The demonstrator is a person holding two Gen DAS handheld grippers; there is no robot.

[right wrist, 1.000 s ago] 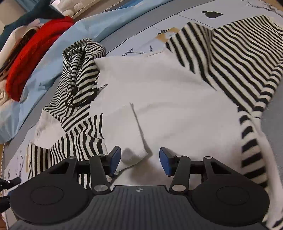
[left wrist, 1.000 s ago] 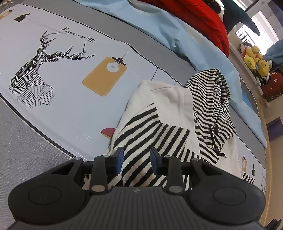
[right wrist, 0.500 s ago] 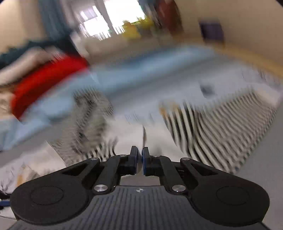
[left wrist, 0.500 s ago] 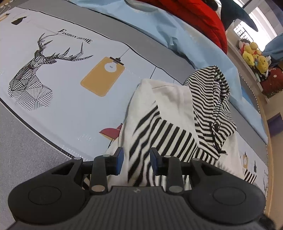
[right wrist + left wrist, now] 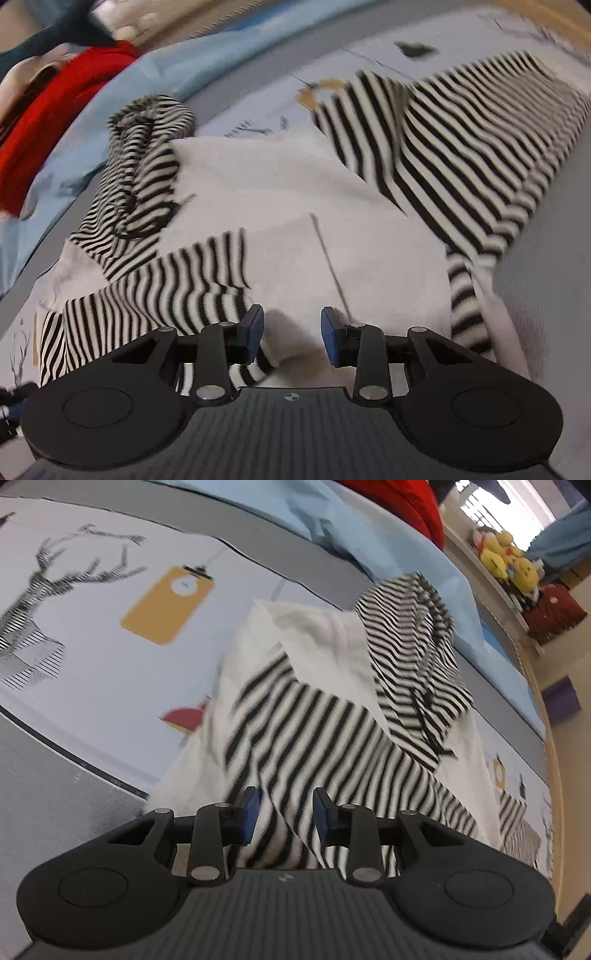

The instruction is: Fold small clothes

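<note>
Striped hoodie point(image 5: 317, 716), white body w/ black-and-white striped sleeves and hood, lies partly folded on a printed mat point(image 5: 110, 657) on a grey surface. In left wrist view it fills centre to 3 o'clock; striped hood point(image 5: 410, 642) bunched at approx 1 o'clock, striped sleeve point(image 5: 295, 746) folded over the white body and running down toward 6. Left gripper point(image 5: 283, 819) at 6 o'clock, jaws narrow; a ridge of striped cloth sits between the blue pads, can't tell if they pinch it. Right gripper point(image 5: 291, 334) at 6 o'clock in its view, jaws opening, moderately apart, over white cloth and not pressing on it; striped cuff point(image 5: 207, 306) just beside left pad at 7–8. Light blue sheet point(image 5: 388, 542) and red garment point(image 5: 402, 502) at 12–1, plush toys point(image 5: 509, 561) at 2.
</note>
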